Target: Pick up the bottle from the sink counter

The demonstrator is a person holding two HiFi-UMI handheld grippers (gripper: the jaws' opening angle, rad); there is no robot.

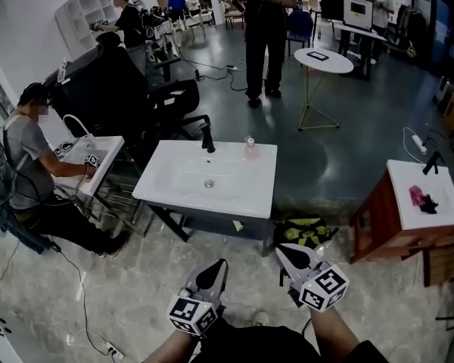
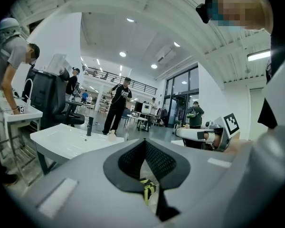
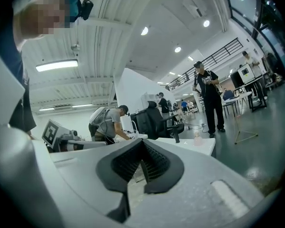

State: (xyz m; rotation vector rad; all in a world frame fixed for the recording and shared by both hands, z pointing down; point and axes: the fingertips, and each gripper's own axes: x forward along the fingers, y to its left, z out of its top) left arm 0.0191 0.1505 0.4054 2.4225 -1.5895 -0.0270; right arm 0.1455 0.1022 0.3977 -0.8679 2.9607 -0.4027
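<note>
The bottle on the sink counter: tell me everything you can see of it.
The bottle is small, pale pink and looks translucent, likely plastic. It stands upright on the back ledge of the white sink counter, right of the black faucet in the head view and apart from it. Only the counter touches it. Cap and label are too small to make out.

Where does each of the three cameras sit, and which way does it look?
Head view: on the person's head, looking steeply down at the sink counter and bottle; both forearms, left tool and right tool show.
Left gripper view: on the left tool, looking along its shut jaws toward the counter; the right tool shows at right.
Right gripper view: on the right tool, along its shut jaws toward the counter; the left tool shows at left.
Shared: all three show counter and bottle.
</note>
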